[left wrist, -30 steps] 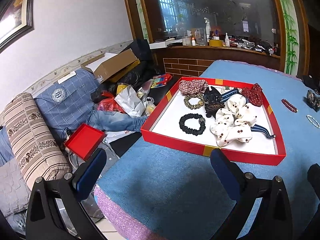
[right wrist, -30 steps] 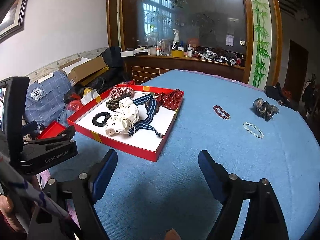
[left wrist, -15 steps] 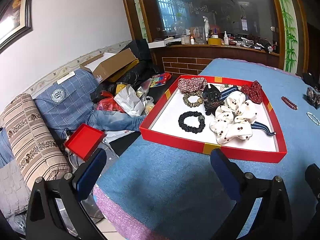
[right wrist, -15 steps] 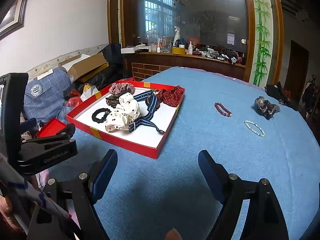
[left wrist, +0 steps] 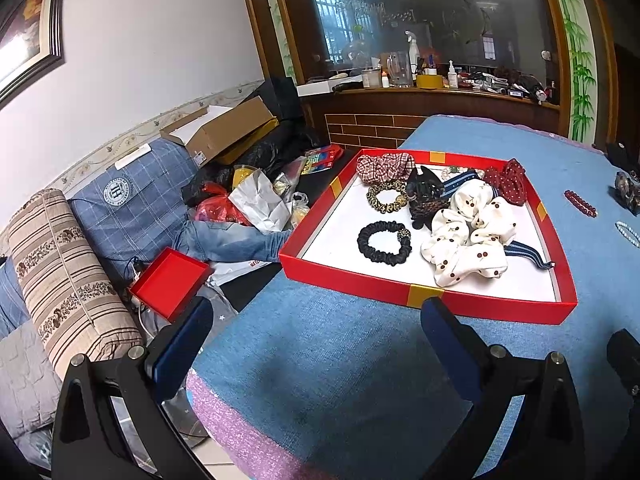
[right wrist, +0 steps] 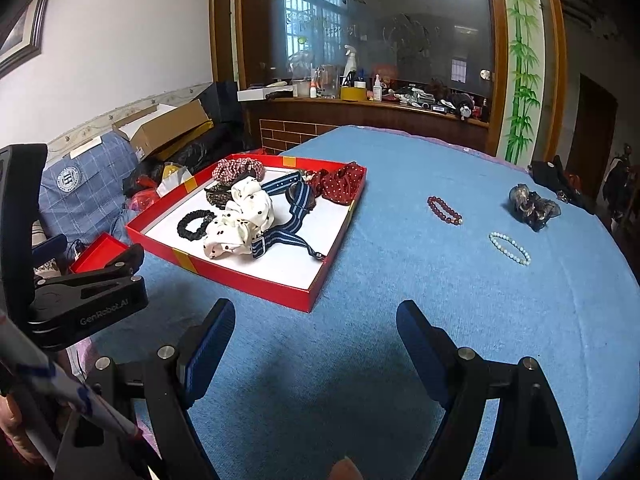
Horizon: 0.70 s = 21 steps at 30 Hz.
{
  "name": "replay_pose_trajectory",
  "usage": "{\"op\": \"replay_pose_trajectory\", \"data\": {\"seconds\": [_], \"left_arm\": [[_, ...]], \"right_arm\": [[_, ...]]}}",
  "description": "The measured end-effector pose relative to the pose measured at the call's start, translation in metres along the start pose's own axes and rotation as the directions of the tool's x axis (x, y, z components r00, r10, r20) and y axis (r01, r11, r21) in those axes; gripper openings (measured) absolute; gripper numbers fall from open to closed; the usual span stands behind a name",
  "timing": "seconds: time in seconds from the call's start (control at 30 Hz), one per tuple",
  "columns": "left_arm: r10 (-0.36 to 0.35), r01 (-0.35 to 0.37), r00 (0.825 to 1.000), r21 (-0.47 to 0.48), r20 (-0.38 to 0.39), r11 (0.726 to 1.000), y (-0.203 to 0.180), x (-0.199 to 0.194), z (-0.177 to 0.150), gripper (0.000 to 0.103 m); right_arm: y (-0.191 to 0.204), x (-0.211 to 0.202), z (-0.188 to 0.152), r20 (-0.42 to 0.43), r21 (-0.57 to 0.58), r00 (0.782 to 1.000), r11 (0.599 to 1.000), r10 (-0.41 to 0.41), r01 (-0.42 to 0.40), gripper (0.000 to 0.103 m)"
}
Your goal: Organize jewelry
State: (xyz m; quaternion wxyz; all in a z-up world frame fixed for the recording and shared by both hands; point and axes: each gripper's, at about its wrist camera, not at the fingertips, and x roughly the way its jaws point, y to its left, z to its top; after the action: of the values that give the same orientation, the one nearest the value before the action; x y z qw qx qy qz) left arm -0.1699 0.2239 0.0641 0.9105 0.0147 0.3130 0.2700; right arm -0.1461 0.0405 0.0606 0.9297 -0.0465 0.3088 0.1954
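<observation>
Two bead bracelets, red [right wrist: 444, 209] and pale [right wrist: 510, 248], look light, floppy; pinch across one strand; both grippers, left [left wrist: 316, 340] and right [right wrist: 316, 340], spread, empty

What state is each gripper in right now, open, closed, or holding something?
Left gripper: open, holding nothing, above the blue tablecloth.
Right gripper: open, holding nothing, above the same cloth.

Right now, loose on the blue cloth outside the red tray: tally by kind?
Bead bracelets: 2, dark red bracelet and pale bead bracelet
Dark gauzy hair piece: 1
Total: 3
</observation>
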Motion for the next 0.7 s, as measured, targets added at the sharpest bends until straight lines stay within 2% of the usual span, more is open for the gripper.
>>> {"op": "replay_pose_trajectory", "data": {"seconds": [0.7], "left_arm": [[0.006,-0.006,1.0,0.003,-0.003,1.0,0.0012,0.0007,-0.0003,0.103]], "right_arm": [[-0.0019,0.003,-0.0022,-0.006,0.005,1.0,1.0,0.003,-0.002,0.086]]}}
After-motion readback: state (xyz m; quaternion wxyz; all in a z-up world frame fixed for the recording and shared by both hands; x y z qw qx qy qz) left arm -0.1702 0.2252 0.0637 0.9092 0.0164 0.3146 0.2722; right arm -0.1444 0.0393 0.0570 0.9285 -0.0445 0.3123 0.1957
